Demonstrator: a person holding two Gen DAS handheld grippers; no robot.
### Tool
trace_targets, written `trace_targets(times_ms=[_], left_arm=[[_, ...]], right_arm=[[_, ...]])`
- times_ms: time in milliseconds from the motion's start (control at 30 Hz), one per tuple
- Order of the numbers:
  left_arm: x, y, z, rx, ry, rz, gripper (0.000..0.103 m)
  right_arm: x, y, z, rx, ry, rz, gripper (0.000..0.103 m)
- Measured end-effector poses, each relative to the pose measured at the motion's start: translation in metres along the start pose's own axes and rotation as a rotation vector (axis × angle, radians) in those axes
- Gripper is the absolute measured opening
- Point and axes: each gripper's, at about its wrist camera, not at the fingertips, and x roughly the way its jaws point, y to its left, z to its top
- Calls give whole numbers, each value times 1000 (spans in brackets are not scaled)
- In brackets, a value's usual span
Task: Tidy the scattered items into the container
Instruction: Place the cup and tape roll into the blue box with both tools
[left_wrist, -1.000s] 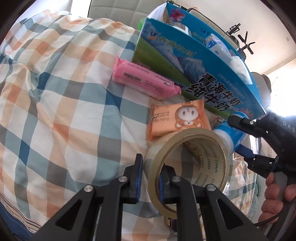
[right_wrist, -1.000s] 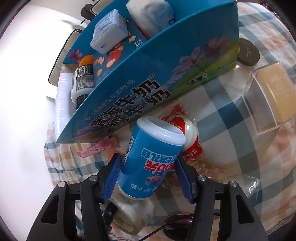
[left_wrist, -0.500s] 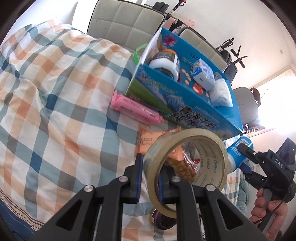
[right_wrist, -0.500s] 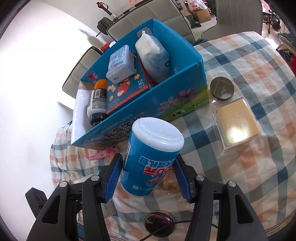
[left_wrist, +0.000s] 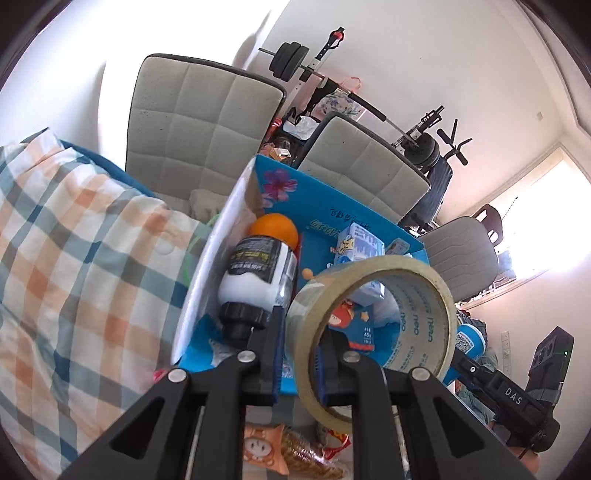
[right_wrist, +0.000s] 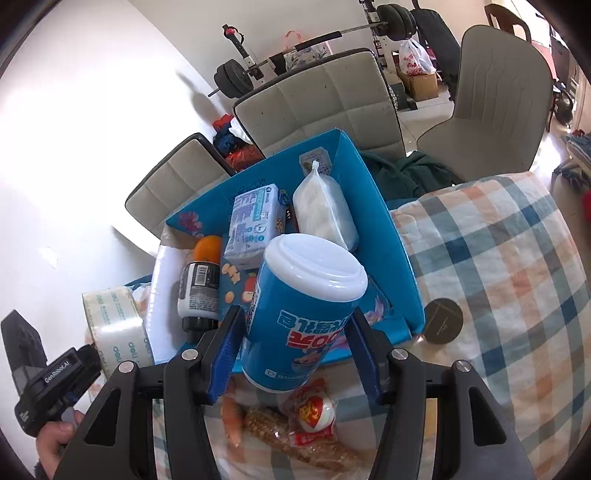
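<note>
Jaws: left gripper (left_wrist: 299, 354) pinching tape (left_wrist: 373, 332) wall, right gripper (right_wrist: 291, 354) clamping cup (right_wrist: 303, 317). Both above box (right_wrist: 402, 258); lower into free gaps before releasing.

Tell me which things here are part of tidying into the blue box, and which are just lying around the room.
Part of the job:
- tape roll, in the left gripper
- blue can, in the right gripper
- blue box
- snack packets and round tin on the cloth

Just lying about:
- chairs
- barbell
</note>
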Motion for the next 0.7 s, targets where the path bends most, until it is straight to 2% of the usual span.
trace_targets(times_ms=[167, 300, 500, 567, 700], left_arm=[[58, -24, -4, 50, 47, 39, 13], [86, -34, -20, 96, 88, 69, 13], [106, -31, -40, 99, 111, 99, 13], [108, -32, -42, 119, 116, 103, 13], [101, -25, -34, 80, 121, 56, 21]], right_arm=[[33, -4, 15, -17, 14, -34, 58], [53, -3, 17, -49, 49, -49, 58], [69, -4, 12, -103, 83, -76, 58], [71, -6, 11, -110, 88, -78, 54], [73, -10, 9, -118, 109, -64, 55]])
